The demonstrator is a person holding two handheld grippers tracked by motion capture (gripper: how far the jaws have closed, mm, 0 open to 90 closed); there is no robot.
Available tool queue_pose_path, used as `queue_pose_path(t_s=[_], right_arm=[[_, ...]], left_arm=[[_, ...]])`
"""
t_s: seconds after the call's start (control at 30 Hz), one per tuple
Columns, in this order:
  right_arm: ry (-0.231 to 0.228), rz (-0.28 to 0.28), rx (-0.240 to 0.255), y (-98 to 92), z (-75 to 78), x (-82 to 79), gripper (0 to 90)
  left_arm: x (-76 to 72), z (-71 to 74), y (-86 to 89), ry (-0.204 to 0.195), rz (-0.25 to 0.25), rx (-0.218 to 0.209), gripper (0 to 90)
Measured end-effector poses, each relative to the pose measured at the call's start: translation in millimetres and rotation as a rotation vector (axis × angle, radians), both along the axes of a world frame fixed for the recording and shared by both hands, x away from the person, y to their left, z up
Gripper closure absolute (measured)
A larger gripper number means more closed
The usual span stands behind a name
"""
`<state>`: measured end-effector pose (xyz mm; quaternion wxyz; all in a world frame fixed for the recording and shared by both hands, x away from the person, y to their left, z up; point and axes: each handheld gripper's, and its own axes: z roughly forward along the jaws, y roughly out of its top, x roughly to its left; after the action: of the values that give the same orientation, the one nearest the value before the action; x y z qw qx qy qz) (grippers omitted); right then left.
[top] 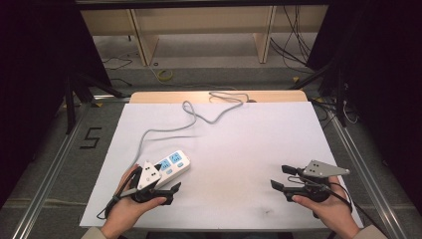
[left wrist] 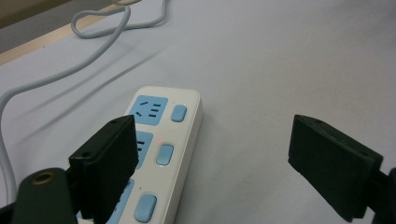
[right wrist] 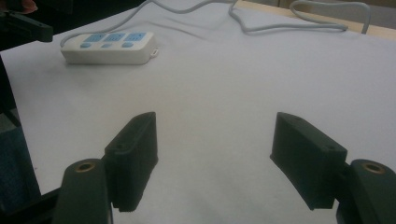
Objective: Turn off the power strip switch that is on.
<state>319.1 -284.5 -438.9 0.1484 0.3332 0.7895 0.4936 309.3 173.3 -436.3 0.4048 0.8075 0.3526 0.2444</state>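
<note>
While both my tongs gaped empty, the left tongs (left wrist: 210, 154) hung beside the power strip (left wrist: 161, 154) on the bench (top: 239, 144)

Lying on the white table (top: 234, 149) — a white power strip (top: 171, 164) with blue sockets, sitting near the left front corner. Trailing away from it, a grey cord (top: 199, 117) — snaking in loops across the sheet toward the wooden far edge (top: 164, 96).

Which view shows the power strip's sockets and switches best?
The left gripper view: the strip is close, its top face readable. The right gripper view shows it whole but far off; the high view shows it small, partly behind the left gripper.
</note>
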Motion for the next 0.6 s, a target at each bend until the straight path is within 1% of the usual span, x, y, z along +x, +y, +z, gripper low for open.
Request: queue_pose_path(t_s=[0.17, 0.23, 0.27, 0.3, 0.33, 0.37, 0.4, 0.43, 0.47, 0.5, 0.53, 0.6], right_arm=[[0.005, 0.005, 0.001, 0.8, 0.3, -0.1, 31.6], [0.003, 0.007, -0.001, 1.5, 0.5, -0.4, 31.6], [0.003, 0.007, -0.001, 1.5, 0.5, -0.4, 31.6], [0.004, 0.007, -0.001, 1.6, 0.5, -0.4, 31.6], [0.004, 0.007, 0.000, 1.7, 0.5, -0.3, 31.6], [0.004, 0.008, 0.001, 1.7, 0.4, -0.2, 31.6], [0.004, 0.008, 0.002, 1.8, 0.3, 0.0, 31.6], [0.003, 0.009, 0.003, 2.0, 0.1, 0.3, 31.6], [0.003, 0.009, 0.003, 2.0, 0.1, 0.3, 31.6], [0.004, 0.012, 0.001, 2.2, 0.1, 0.5, 31.6], [0.006, 0.012, 0.000, 2.7, -0.3, 1.1, 31.6], [0.010, 0.011, -0.001, 3.1, -0.4, 1.2, 31.6]], left_arm=[[-0.7, 0.6, 2.7, 0.001, 0.007, -0.007, 15.7], [-1.4, 1.4, 4.2, 0.012, 0.011, -0.016, 17.8], [-1.4, 2.8, 5.0, 0.016, 0.017, -0.013, 17.8], [-1.7, 4.8, 5.5, 0.020, 0.027, -0.013, 19.3], [-1.9, 7.8, 6.0, 0.017, 0.029, -0.009, 24.0], [-1.6, 11.8, 7.4, 0.012, 0.025, -0.003, 25.8], [-0.1, 19.7, 10.4, -0.002, 0.043, -0.012, 26.3], [-0.1, 19.7, 10.4, -0.002, 0.043, -0.012, 28.2], [0.5, 23.4, 12.4, -0.012, 0.055, -0.014, 28.2], [1.6, 27.2, 14.9, -0.020, 0.066, -0.013, 30.7], [2.1, 29.0, 16.2, -0.021, 0.074, -0.014, 33.9], [3.6, 32.2, 19.0, -0.021, 0.088, -0.018, 35.5]])
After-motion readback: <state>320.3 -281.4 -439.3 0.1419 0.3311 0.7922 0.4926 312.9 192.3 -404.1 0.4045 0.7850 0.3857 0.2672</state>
